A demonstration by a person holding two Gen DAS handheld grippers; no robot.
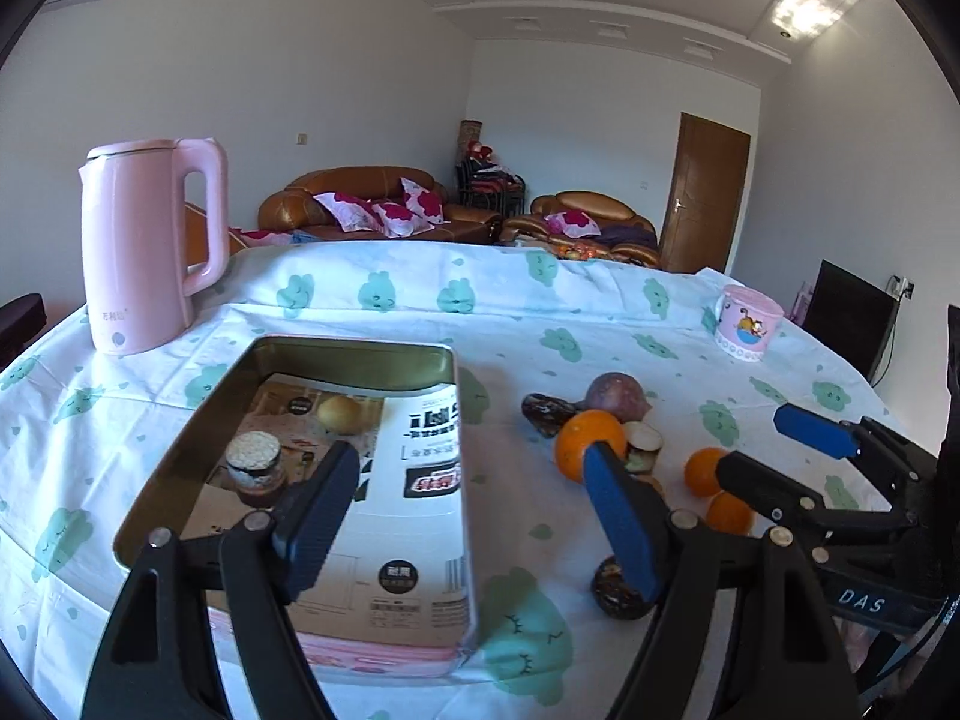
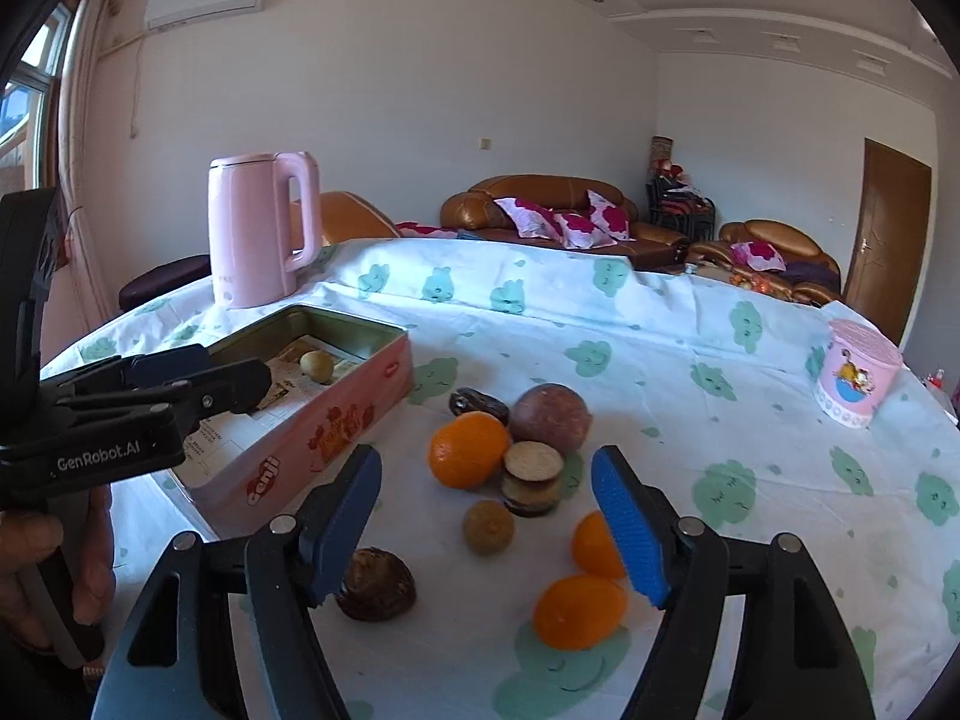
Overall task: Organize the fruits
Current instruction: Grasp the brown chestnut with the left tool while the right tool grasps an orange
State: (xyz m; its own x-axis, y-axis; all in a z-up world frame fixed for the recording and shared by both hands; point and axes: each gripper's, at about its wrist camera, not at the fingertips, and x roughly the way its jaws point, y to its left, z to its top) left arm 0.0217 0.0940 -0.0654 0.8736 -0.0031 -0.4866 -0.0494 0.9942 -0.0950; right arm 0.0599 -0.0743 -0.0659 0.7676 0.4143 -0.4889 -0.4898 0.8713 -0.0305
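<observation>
An open pink tin [image 1: 354,345] [image 2: 312,444] lined with printed paper holds a small yellow fruit [image 1: 339,414] [image 2: 317,365] and a stack of round discs [image 1: 255,468]. My left gripper [image 1: 469,450] [image 2: 237,369] is open over the tin with nothing in it. On the cloth to the right of the tin lie a big orange [image 2: 468,450], a purple fruit [image 2: 552,414], a dark date [image 2: 480,405], a second stack of discs [image 2: 533,477], a small brown fruit [image 2: 489,528], a dark wrinkled fruit [image 2: 375,585] and two more oranges [image 2: 579,612]. My right gripper [image 2: 487,456] [image 1: 750,441] is open above them and touches none.
A pink kettle [image 1: 144,252] [image 2: 258,228] stands behind the tin at the table's far left. A pink cartoon mug [image 1: 747,321] [image 2: 855,372] stands at the far right. A hand [image 2: 36,570] holds the left gripper's handle. Sofas and a door lie beyond the table.
</observation>
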